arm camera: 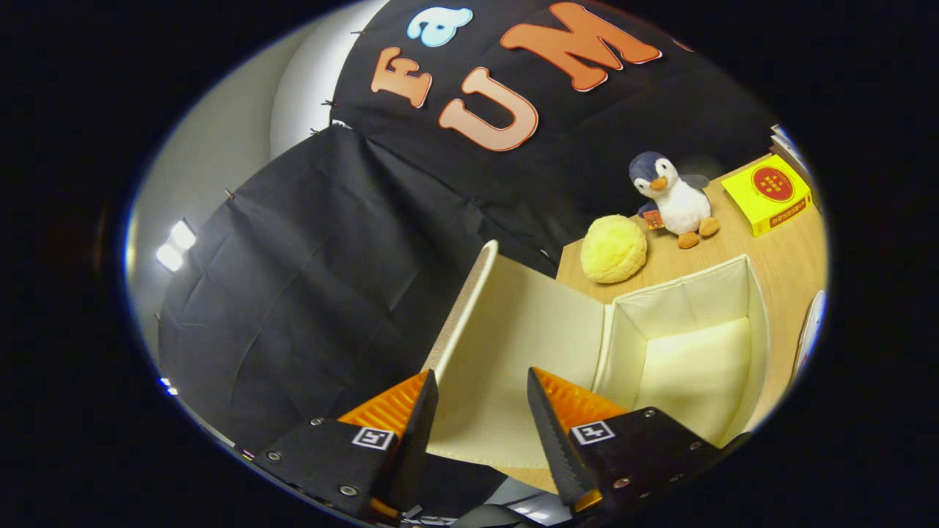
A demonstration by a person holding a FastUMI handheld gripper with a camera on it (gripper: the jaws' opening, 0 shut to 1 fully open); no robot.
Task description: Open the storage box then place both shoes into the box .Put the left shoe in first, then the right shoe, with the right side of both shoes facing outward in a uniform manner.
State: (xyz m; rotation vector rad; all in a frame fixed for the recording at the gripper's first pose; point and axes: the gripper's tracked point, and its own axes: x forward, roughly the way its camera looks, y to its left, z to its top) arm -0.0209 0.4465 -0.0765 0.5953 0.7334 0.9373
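1. Cream fabric is seen lining the storage box [686,345], which is open and rests on a light wooden table [785,253]; its hollow is seen at about two o'clock from the gripper [480,400], just ahead of the right finger.
2. The lid [513,352] of the box is swung back and stands up on edge, joined to the box along the box's near wall; its pale inner face is turned toward the camera.
3. The jaws are held apart, and the lower part of the lid's inner face is seen in the gap between them. Whether either finger touches the lid cannot be told, and nothing is pressed by both fingers.
4. The lid's outer edge, seen as a narrow beige band, runs up toward twelve o'clock from just beside the tip of the left finger.
5. The inside of the box is seen bare: floor and walls are lit, with the far walls in slight shadow.
6. A round yellow plush ball [613,249] is seen on the table beyond the box, at about one o'clock from the fingers, just past the lid's top corner.
7. A toy penguin [673,199] is set upright just beside the ball, further along toward two o'clock, near the booth's black cloth wall.
8. A yellow carton [766,194] with a red round mark lies flat on the table beside the penguin, apart from it.
9. Black cloth [315,293] is hung beyond the left finger, from nine to twelve o'clock.
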